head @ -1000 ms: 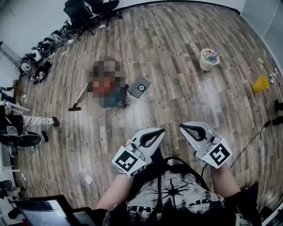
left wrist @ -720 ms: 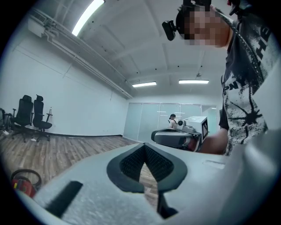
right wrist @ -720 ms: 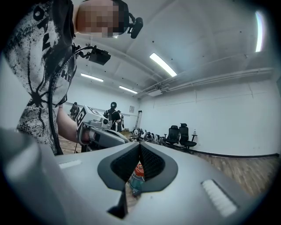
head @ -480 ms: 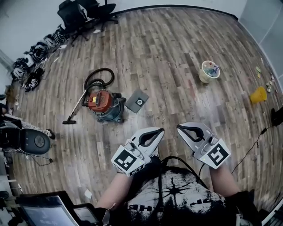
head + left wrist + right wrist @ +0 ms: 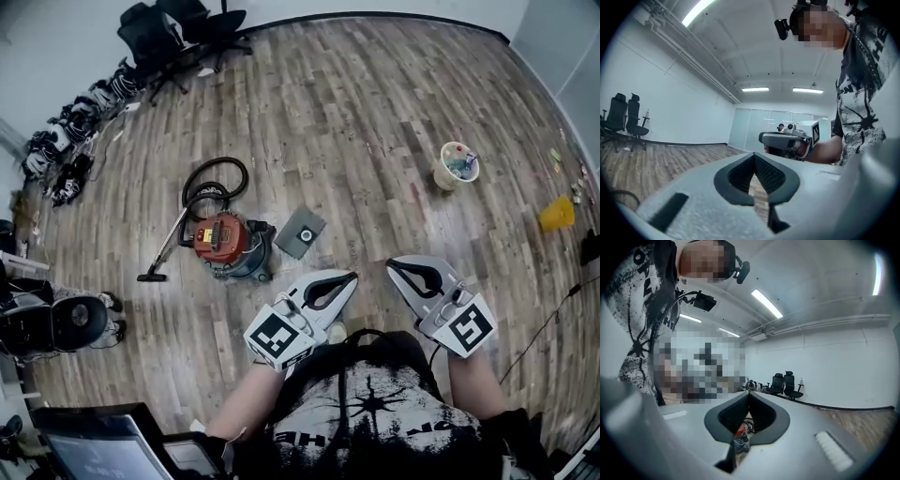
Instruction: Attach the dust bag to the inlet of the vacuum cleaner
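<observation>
While you hold both pairs about level in front of your chest, your left tongs [image 5: 349, 278] have their pale grey jaws pressed together with nothing between them. Your right tongs [image 5: 394, 267] are closed and empty too, and the two sets of tips are near each other but apart. Ahead of the left tongs' tips, a little to their left, the flat grey square dust bag with a round collar hole [image 5: 301, 232] lies on the wood-plank floor [image 5: 375, 112], clear of both tongs. Farther left, close beside the bag, stands the red and blue-grey canister vacuum cleaner [image 5: 225, 246]; you cannot tell whether bag and vacuum touch. Its black hose [image 5: 216, 176] loops on the floor beyond it, and a slim wand [image 5: 169, 246] slants away to the left. Well ahead and to the right of your right tongs sits a cream round bucket [image 5: 457, 166] holding small items, with a yellow object [image 5: 555, 214] farther right. Far beyond the left tongs, black office chairs [image 5: 178, 23] stand by the white wall.
</observation>
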`<move>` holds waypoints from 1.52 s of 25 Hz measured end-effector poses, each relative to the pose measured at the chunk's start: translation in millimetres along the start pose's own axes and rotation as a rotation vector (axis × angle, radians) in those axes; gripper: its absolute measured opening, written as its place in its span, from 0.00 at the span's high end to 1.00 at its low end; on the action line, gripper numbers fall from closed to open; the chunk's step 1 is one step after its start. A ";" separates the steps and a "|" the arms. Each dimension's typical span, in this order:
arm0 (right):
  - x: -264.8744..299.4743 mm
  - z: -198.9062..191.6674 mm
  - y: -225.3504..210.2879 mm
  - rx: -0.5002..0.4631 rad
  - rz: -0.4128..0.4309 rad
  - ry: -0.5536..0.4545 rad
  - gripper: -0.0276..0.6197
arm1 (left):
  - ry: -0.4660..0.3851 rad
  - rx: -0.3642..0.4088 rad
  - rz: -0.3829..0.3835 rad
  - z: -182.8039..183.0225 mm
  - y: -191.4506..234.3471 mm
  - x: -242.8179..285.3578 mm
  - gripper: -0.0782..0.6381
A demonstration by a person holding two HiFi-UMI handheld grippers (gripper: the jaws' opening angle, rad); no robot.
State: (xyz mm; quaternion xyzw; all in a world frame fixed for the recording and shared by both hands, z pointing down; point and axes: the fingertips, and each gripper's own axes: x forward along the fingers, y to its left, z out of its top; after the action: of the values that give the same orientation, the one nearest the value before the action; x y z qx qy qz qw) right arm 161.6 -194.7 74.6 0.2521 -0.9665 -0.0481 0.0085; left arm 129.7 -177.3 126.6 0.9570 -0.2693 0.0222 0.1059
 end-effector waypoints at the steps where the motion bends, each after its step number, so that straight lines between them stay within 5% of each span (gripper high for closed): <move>1: 5.0 -1.1 -6.1 -0.001 0.000 0.000 0.95 | -0.001 -0.003 -0.001 1.1 7.2 2.6 0.89; 13: 66.3 -20.4 -105.3 0.000 0.111 0.009 0.95 | -0.001 -0.010 0.075 13.6 103.0 65.8 0.89; 26: 152.5 -36.5 -230.4 -0.015 0.546 0.029 0.95 | -0.168 -0.112 0.438 56.9 234.8 149.3 0.89; 38: 214.6 -51.8 -191.3 0.042 0.870 0.022 0.95 | -0.167 -0.159 0.810 43.4 255.4 74.5 0.89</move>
State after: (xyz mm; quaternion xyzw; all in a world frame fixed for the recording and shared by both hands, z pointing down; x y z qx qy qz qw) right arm 69.5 -470.1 106.0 -0.1780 -0.9833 -0.0178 0.0332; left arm 59.8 -437.3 140.3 0.7610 -0.6325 -0.0365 0.1398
